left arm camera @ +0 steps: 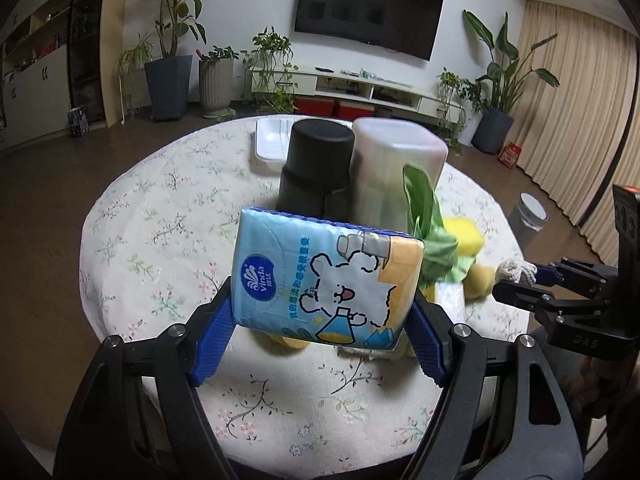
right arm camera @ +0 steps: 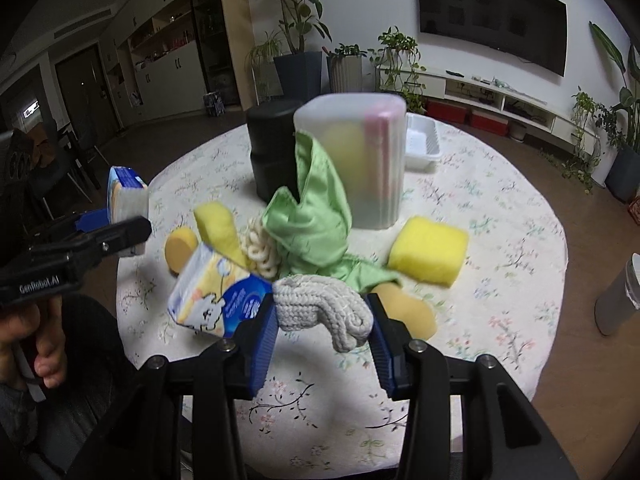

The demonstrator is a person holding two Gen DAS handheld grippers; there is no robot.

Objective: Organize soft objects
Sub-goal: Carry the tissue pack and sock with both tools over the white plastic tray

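Observation:
My left gripper (left arm camera: 324, 312) is shut on a blue tissue pack (left arm camera: 320, 276) and holds it above the round table (left arm camera: 160, 216); it also shows at the left of the right wrist view (right arm camera: 126, 196). My right gripper (right arm camera: 322, 320) is shut on a grey knitted cloth (right arm camera: 320, 304), also seen in the left wrist view (left arm camera: 516, 270). On the table lie a green cloth (right arm camera: 316, 216), a yellow sponge (right arm camera: 430, 254), a second tissue pack (right arm camera: 216, 292), a cream braided piece (right arm camera: 262, 254) and yellow soft toys (right arm camera: 214, 224).
A black canister (right arm camera: 272, 148) and a translucent plastic container (right arm camera: 356, 160) stand mid-table behind the pile. A white tray (right arm camera: 422, 144) sits at the far edge. A grey bin (right arm camera: 620, 292) stands on the floor at the right.

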